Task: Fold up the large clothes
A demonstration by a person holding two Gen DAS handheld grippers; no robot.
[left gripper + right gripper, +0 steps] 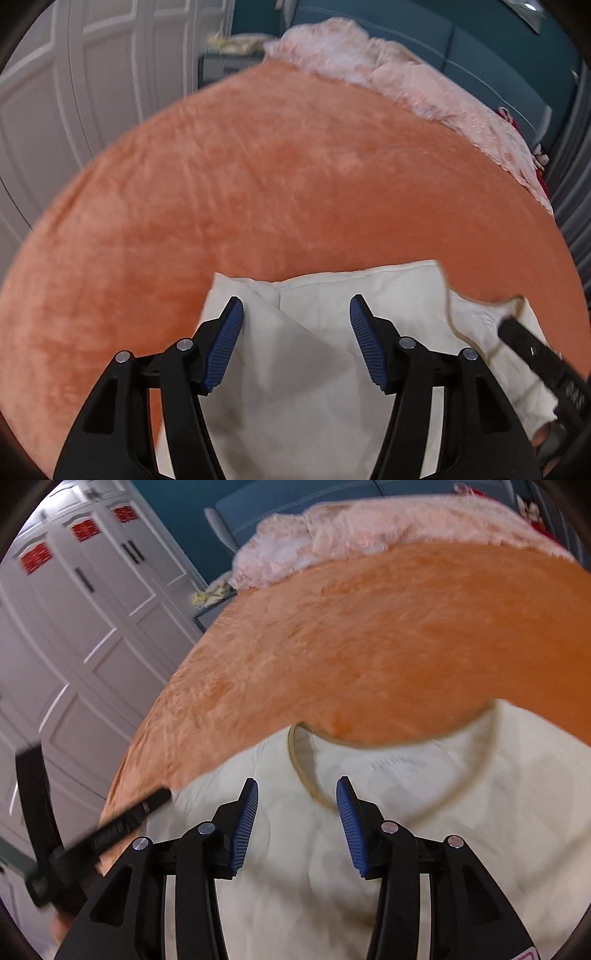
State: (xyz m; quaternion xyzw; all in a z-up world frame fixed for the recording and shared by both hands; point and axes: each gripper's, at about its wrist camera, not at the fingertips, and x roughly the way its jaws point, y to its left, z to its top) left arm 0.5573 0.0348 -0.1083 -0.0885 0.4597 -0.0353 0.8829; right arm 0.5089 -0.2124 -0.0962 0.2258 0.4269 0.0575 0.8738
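**Both claws spread wide over the cream shirt**

The left gripper (296, 310) hangs over the folded sleeve side of the cream shirt (325, 354), blue pads (225, 347) well apart, gripping nothing. The right gripper (296, 792) is likewise agape, poised just above the tan collar (306, 775), empty. The shirt lies on the near edge of the orange blanket (258, 177), a pink fluffy cover (369, 524) beyond.

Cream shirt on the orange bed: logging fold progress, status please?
Left gripper and right gripper open, empty, over cream shirt. Sleeve folded in, collar showing. Nothing blocking.
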